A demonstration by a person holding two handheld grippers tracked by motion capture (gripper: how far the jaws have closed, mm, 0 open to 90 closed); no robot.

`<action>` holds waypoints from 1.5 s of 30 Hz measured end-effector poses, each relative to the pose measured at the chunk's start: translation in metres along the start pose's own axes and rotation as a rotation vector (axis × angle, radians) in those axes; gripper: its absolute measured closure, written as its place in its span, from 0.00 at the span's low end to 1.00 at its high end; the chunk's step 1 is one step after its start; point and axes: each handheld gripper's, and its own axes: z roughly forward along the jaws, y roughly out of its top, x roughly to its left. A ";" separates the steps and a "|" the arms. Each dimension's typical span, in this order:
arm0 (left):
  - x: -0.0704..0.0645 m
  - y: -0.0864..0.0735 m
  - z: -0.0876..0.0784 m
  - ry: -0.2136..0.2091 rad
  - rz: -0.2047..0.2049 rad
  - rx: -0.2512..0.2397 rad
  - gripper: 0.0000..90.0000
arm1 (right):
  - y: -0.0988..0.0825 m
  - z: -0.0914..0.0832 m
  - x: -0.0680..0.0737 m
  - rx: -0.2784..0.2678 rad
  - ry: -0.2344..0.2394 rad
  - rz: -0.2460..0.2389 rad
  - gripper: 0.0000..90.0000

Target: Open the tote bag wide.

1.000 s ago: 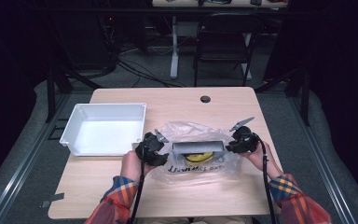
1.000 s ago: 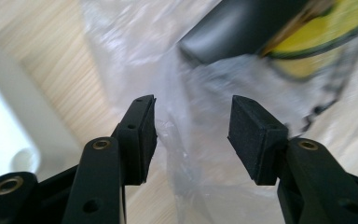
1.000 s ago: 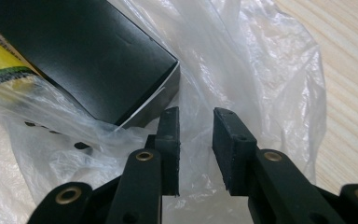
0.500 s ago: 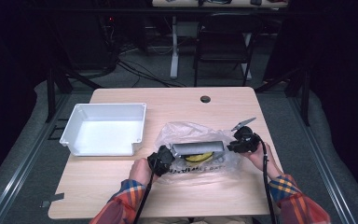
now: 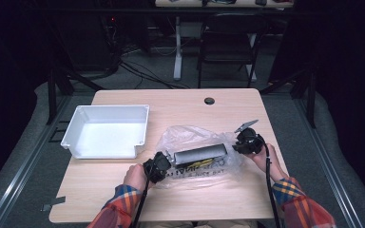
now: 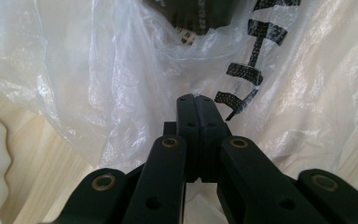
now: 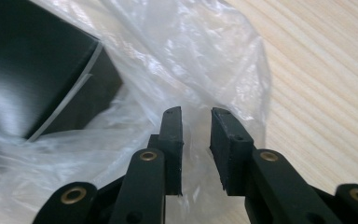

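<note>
A clear plastic bag (image 5: 190, 135) with black lettering (image 6: 254, 70) lies on the wooden table, and a long dark grey box (image 5: 199, 153) is inside it. My left gripper (image 5: 165, 163) is at the bag's near left corner. In the left gripper view its jaws (image 6: 193, 97) are pressed together, pinching the crinkled film (image 6: 121, 70). My right gripper (image 5: 237, 145) is at the bag's right end. Its jaws (image 7: 196, 112) stand a little apart with loose film (image 7: 191, 56) between them, and the box (image 7: 28, 70) lies to their left.
A white tray (image 5: 76, 124) stands on the left part of the table, close to the bag. A dark round grommet (image 5: 209, 100) sits near the far edge. Bare wood (image 7: 326, 70) lies right of the bag. A chair (image 5: 228, 42) stands beyond the table.
My left gripper has moved down and toward the person, from the bag's upper left edge to its near left corner, and its jaws have shut. The right gripper has stayed put.
</note>
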 end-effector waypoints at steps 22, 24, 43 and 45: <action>0.013 -0.007 -0.015 -0.087 -0.051 -0.026 0.76 | 0.005 0.004 0.003 -0.047 -0.022 -0.002 0.91; 0.015 -0.005 -0.023 -0.100 -0.058 -0.061 0.70 | 0.006 -0.004 0.002 -0.061 0.005 -0.001 0.88; 0.027 0.020 -0.064 -0.111 -0.035 -0.206 0.33 | 0.009 -0.058 0.001 -0.109 0.131 -0.009 0.44; 0.028 0.025 -0.063 -0.131 -0.019 -0.209 0.29 | 0.008 -0.061 0.001 -0.103 0.141 -0.007 0.39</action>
